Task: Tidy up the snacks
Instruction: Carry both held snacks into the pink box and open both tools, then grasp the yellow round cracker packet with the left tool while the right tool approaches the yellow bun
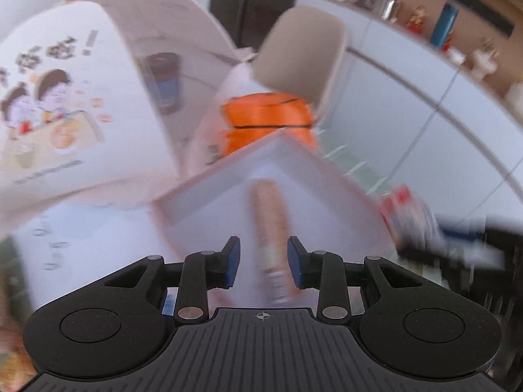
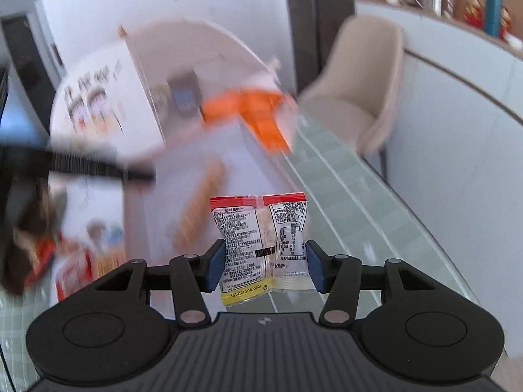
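Observation:
My right gripper is shut on a small snack packet, clear with a red top strip and a yellow bottom edge, held upright between the blue pads. My left gripper is open above a shallow white tray. A long brown snack stick lies in that tray, seen through the gap between the fingers and untouched. In the right wrist view the same stick lies left of the packet. The right gripper and its red-and-white packet show blurred at the right of the left wrist view.
A large white box with a cartoon print stands at the left. An orange bag lies beyond the tray, with a beige chair behind it. A dark can sits inside the box. Red snack packs lie at the lower left on the glass tabletop.

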Demonstrator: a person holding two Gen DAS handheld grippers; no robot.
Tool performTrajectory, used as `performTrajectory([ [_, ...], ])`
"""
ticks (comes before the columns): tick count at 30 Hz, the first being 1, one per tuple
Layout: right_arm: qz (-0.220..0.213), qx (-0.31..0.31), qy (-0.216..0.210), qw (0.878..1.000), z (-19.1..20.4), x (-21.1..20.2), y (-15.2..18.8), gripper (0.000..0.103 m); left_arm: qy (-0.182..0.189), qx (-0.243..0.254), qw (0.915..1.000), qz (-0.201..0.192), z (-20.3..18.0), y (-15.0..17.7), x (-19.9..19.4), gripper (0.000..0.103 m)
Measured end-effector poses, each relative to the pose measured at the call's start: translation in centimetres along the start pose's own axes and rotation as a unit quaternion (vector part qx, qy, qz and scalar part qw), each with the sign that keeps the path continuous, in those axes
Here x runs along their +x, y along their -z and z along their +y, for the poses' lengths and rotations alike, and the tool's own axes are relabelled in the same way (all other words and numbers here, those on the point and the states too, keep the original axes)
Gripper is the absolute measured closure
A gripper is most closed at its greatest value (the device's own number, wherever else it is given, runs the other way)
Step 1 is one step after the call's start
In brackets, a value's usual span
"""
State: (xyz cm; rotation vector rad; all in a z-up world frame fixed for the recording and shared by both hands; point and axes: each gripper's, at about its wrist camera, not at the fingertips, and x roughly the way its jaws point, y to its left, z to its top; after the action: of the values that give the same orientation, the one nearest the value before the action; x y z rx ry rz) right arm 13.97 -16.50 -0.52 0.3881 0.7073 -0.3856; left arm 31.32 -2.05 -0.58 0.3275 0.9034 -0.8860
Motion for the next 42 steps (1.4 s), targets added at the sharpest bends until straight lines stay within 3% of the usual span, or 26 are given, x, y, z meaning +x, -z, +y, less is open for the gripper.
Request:
performTrajectory([
  [2,0.004,-0.015,-0.011,1.0,1.0,2.6,-2.0,0.023,-0.024,0.002,0.9997,0.005,1.2,0.6,-0.3,0.068],
  [4,-0.003,-0.033,0.023,0.999,2.1,5.2,-3.0,0.023,-0.007,-0.012,0.9998,0.012,3.1,1.5,-0.5,0.068],
  [6,0.005,-0.057,0.088,0.995,3.2,7.8,-2.9,0.025,0.016,-0.024,0.9993,0.022,4.9,2.3,-0.5,0.068],
  [8,0.02,-0.074,0.148,0.986,3.7,9.5,-2.2,0.036,0.035,-0.028,0.9986,0.027,6.4,2.8,-0.4,0.068],
  [11,0.049,-0.072,0.207,0.974,4.4,10.9,-0.7,0.042,0.066,-0.019,0.9969,0.038,8.3,4.0,-0.4,0.068],
  [16,0.069,-0.058,0.241,0.966,6.8,8.9,2.4,0.041,0.067,0.028,0.9954,0.063,9.5,6.6,0.4,0.068],
  [18,0.079,-0.054,0.235,0.967,7.8,7.6,3.5,0.04,0.059,0.045,0.995,0.067,9.8,7.6,0.6,0.067],
  [21,0.088,0.029,0.179,0.98,7.2,3.6,4.1,0.036,0.052,0.055,0.9948,0.068,10.0,8.2,0.4,0.067],
  [23,0.079,0.055,0.141,0.985,6.8,0.6,5.3,0.021,0.045,0.058,0.9946,0.073,9.6,8.4,0.0,0.067],
  [26,0.098,0.066,0.091,0.989,6.5,-2.4,8.6,0.017,0.036,0.079,0.9929,0.08,8.5,8.9,-0.6,0.065],
  [31,0.132,0.039,0.108,0.985,6.9,-3.3,15.3,0.017,0.053,0.107,0.9868,0.109,8.3,10.5,-1.4,0.064],
  [35,0.125,0.072,0.132,0.981,8.1,-3.3,18.3,0.017,0.049,0.13,0.9815,0.132,8.4,12.4,-2.0,0.06],
  [36,0.125,0.072,0.138,0.98,8.9,-3.2,18.6,0.018,0.048,0.131,0.9816,0.131,8.6,12.8,-2.2,0.062],
  [39,0.125,0.085,0.124,0.981,11.9,-2.3,17.9,0.036,0.043,0.126,0.9829,0.128,9.6,13.8,-2.9,0.066],
  [41,0.136,0.094,0.098,0.981,14.2,-1.7,17.4,0.056,0.069,0.121,0.982,0.128,10.5,13.9,-3.5,0.066],
  [42,0.144,0.102,0.085,0.981,14.9,-1.5,17.2,0.058,0.082,0.12,0.9814,0.125,11.0,13.8,-3.6,0.066],
])
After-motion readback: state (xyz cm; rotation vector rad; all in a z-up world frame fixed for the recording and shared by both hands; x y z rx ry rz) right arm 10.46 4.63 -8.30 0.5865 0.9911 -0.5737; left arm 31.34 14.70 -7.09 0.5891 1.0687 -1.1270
